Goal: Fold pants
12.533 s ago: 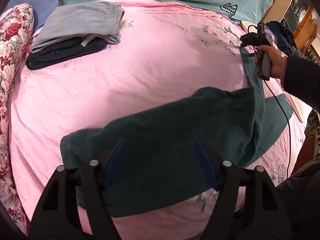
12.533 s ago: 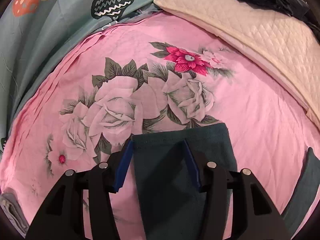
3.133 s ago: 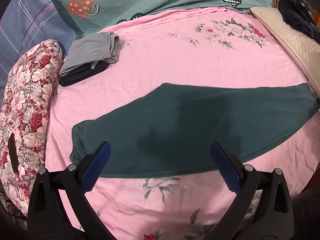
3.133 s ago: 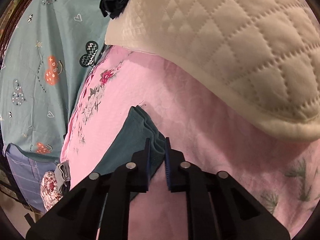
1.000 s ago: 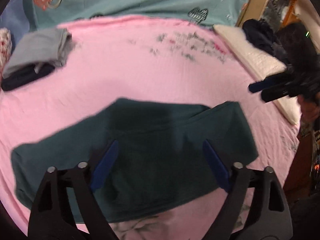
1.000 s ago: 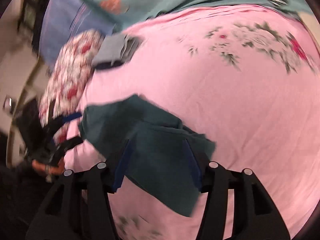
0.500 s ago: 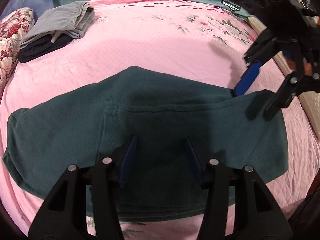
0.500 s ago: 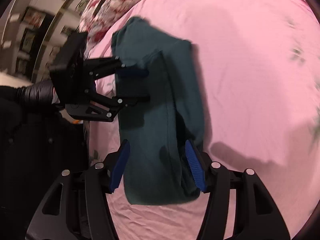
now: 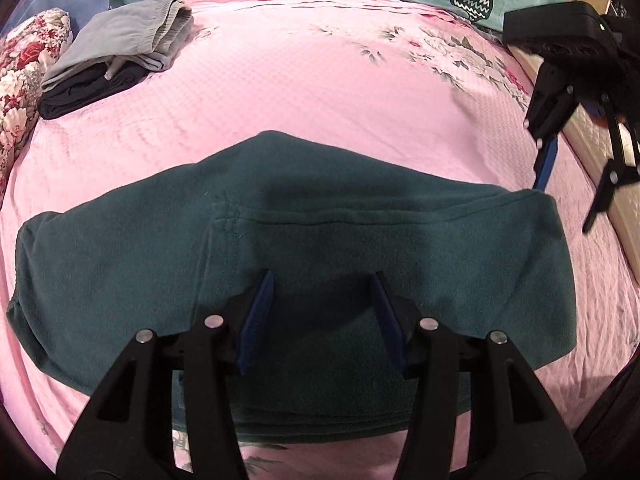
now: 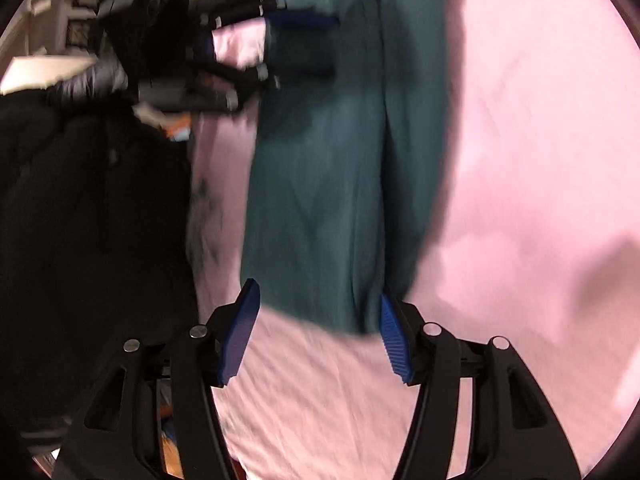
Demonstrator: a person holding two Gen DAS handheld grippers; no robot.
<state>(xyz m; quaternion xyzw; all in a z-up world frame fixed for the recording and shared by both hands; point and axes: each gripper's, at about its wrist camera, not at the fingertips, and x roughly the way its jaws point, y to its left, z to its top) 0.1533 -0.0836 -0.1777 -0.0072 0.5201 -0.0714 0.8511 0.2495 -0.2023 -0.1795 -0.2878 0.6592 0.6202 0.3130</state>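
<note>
Pink floral bedsheet: spreading beneath both tools. Dark teal fleece pants, folded double: lying flat directly ahead of the left hand-held gripper, whose blue pads are standing spread above the cloth. Right hand-held gripper: hovering past the pants' fold end, jaws apart, holding nothing.

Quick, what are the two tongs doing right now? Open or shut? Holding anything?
Left tongs: open over the green pants, holding nothing.
Right tongs: open at the pants' end, holding nothing.
</note>
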